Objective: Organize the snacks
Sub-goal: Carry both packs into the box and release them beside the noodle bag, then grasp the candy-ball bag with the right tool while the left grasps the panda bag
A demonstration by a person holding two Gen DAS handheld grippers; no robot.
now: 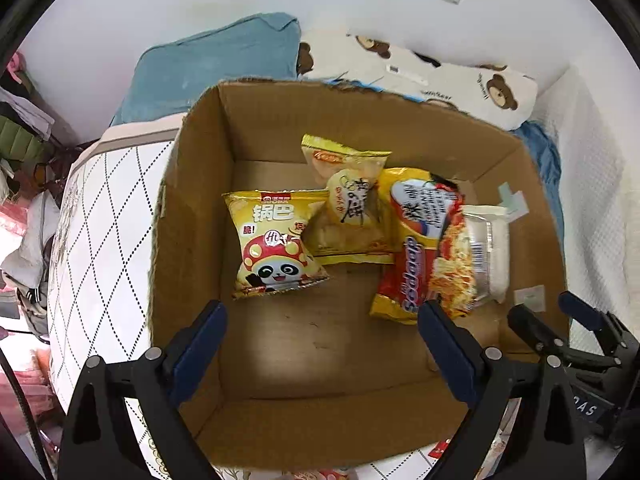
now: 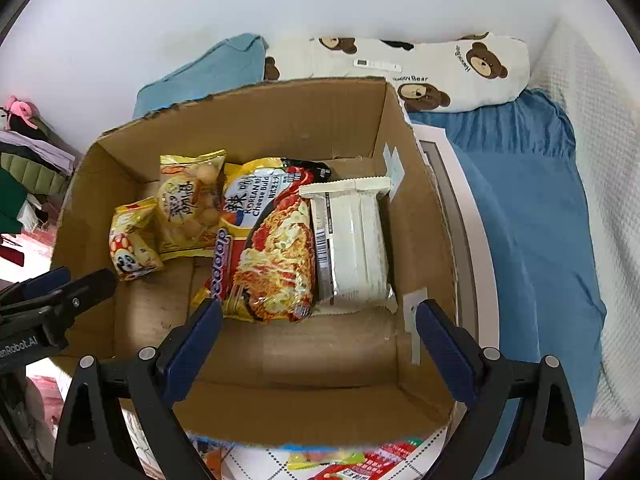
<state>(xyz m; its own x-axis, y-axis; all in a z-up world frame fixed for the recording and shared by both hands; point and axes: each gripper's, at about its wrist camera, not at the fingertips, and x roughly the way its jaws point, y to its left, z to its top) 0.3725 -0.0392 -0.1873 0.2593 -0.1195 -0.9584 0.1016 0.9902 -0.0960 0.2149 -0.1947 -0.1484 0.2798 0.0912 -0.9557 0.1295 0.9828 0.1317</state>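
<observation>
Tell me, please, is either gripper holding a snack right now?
No, the left gripper and right gripper both hang open and empty above the box.

red packets (image 2: 372, 462) cut off at bottom edge; white packet (image 1: 490, 248) half hidden behind noodle packet (image 1: 436, 248)

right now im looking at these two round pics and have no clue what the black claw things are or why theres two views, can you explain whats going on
Those black claws are two handheld grippers; a person holds one in each hand. Each carries a fisheye camera looking along its own fingers, hence two round pictures. One picture is from the left gripper, the other from the right gripper. Both are open and hold nothing, hovering over a cardboard box on a bed. Inside lie four snacks: a panda snack bag, a yellow snack bag, a noodle packet and a white packet. More packets peek out below the box, too cut off to identify.
</observation>
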